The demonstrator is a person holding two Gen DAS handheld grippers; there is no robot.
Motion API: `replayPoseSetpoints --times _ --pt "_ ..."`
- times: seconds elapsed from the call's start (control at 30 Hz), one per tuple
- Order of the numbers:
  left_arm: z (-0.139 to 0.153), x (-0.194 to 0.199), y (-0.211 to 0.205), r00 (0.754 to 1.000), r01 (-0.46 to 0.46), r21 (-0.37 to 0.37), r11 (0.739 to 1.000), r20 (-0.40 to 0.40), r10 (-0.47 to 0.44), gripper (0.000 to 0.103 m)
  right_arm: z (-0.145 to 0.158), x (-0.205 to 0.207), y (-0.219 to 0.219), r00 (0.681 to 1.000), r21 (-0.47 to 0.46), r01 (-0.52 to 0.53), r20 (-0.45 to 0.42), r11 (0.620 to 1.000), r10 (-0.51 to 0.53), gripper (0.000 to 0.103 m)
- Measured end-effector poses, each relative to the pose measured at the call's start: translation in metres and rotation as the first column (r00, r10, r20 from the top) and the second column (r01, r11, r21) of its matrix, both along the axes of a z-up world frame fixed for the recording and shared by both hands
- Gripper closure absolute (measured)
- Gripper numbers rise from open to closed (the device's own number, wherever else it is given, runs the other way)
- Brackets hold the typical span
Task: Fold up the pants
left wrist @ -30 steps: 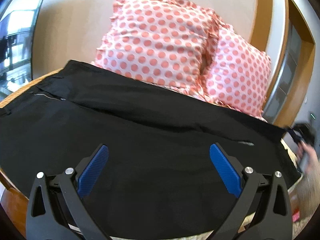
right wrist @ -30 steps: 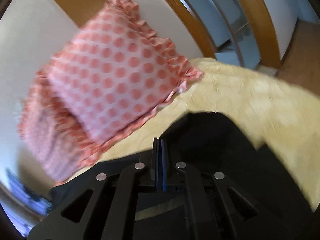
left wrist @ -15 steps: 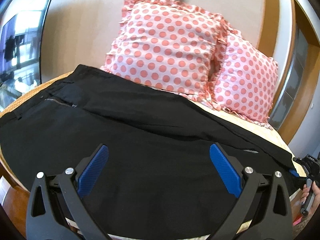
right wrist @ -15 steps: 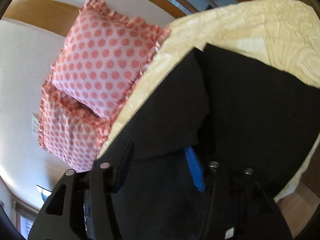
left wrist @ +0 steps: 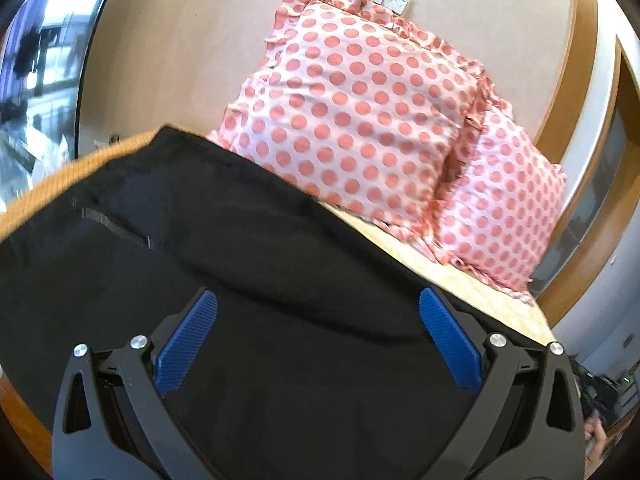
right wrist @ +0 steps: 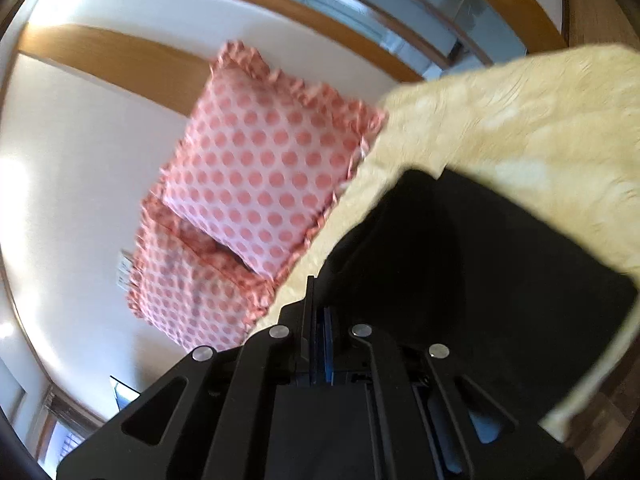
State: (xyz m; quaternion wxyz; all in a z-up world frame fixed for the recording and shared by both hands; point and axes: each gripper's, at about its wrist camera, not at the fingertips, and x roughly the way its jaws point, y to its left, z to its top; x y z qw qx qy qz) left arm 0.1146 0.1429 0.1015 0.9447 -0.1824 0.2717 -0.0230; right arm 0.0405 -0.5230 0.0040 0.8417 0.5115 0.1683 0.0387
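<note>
Left fingers (left wrist: 188, 340): you are holding your left gripper (left wrist: 316, 338) spread wide, its 2 blue pads framing bare black cloth and gripping nothing.
Right fingers (right wrist: 326, 332): your right gripper (right wrist: 319, 320) is pressing its 2 pads together; whether cloth is lying between them, you cannot tell.
Pants (left wrist: 248, 300): you are looking at black fabric lying mostly flat across the yellow bedspread (left wrist: 448, 268), with a soft fold ridge running across it ahead of the left pads and a thin pocket line (left wrist: 116, 227) showing at the left.
Pants, right view (right wrist: 472, 280): the dark cloth is sitting just ahead of your closed tips, with 1 rounded corner reaching toward the pillows.
Pillows (left wrist: 360, 120): 2 pink polka-dot cushions are leaning against the wall behind the pants.
Blur: the right view is looking smeared.
</note>
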Motion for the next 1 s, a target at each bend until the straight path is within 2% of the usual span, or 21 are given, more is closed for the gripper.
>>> replayPoseSetpoints --times 0.07,0.17,0.3,0.4,0.43,0.53,0.57,0.6,0.63,0.67,0.7,0.77,0.87,0.93,1.0 --pt "0.006 0.021 0.003 0.999 0.013 0.002 1.000 -0.044 -0.013 0.002 -0.005 -0.011 -0.004 1.000 0.011 0.008 -0.014 1.000 -0.008 0.100" --pt "0.009 0.072 0.014 0.988 0.032 -0.083 0.996 -0.148 -0.044 0.003 -0.015 -0.018 -0.007 0.999 0.026 0.005 -0.037 1.000 -0.004 0.100" --pt "0.004 0.137 0.028 0.968 -0.030 -0.137 0.990 -0.252 -0.006 0.010 -0.022 -0.020 -0.008 0.999 0.050 0.012 -0.044 0.999 -0.009 0.100" --pt "-0.005 0.190 0.032 0.938 -0.092 -0.038 0.995 -0.339 0.074 0.013 -0.020 -0.018 -0.007 0.999 0.044 0.011 -0.044 0.999 -0.009 0.100" --pt "-0.010 0.210 0.036 0.921 -0.121 0.005 0.993 -0.373 0.114 0.016 -0.018 -0.017 -0.006 0.999 0.040 0.010 -0.043 0.999 -0.009 0.100" --pt "-0.027 0.249 0.051 0.876 -0.193 0.046 0.980 -0.441 0.194 0.022 -0.014 -0.017 -0.006 0.999 0.023 0.010 -0.042 1.000 -0.009 0.100" --pt "-0.032 0.256 0.058 0.866 -0.212 0.046 0.976 -0.454 0.209 0.026 -0.013 -0.016 -0.006 0.999 0.019 0.009 -0.043 1.000 -0.009 0.100" --pt "-0.036 0.262 0.064 0.856 -0.231 0.044 0.972 -0.465 0.224 0.041 -0.013 -0.015 -0.006 0.999 0.015 0.009 -0.043 1.000 -0.008 0.100" --pt "-0.042 0.267 0.073 0.844 -0.255 0.035 0.966 -0.480 0.240 0.066 -0.012 -0.014 -0.006 0.999 0.008 0.009 -0.047 1.000 -0.009 0.100" --pt "-0.046 0.267 0.082 0.842 -0.265 0.003 0.964 -0.487 0.233 0.081 -0.011 -0.012 -0.006 0.999 0.004 0.009 -0.049 1.000 -0.009 0.100" --pt "-0.048 0.264 0.087 0.844 -0.270 -0.030 0.962 -0.488 0.222 0.088 -0.011 -0.010 -0.006 0.999 -0.002 0.007 -0.050 1.000 -0.007 0.100" --pt "-0.043 0.243 0.103 0.867 -0.290 -0.124 0.949 -0.453 0.206 0.091 -0.009 -0.004 -0.008 0.998 -0.022 0.002 -0.055 1.000 -0.003 0.100" --pt "-0.014 0.195 0.110 0.913 -0.255 -0.154 0.955 -0.362 0.186 0.091 0.003 0.006 -0.014 0.999 -0.060 0.004 -0.050 0.998 -0.007 0.100" --pt "0.010 0.139 0.113 0.946 -0.229 -0.179 0.957 -0.274 0.175 0.090 0.014 0.008 -0.020 0.999 -0.086 0.019 -0.026 0.996 -0.021 0.100" --pt "0.024 0.078 0.114 0.962 -0.219 -0.187 0.958 -0.204 0.180 0.089 0.021 0.004 -0.025 0.999 -0.096 0.035 -0.007 0.995 -0.036 0.100"
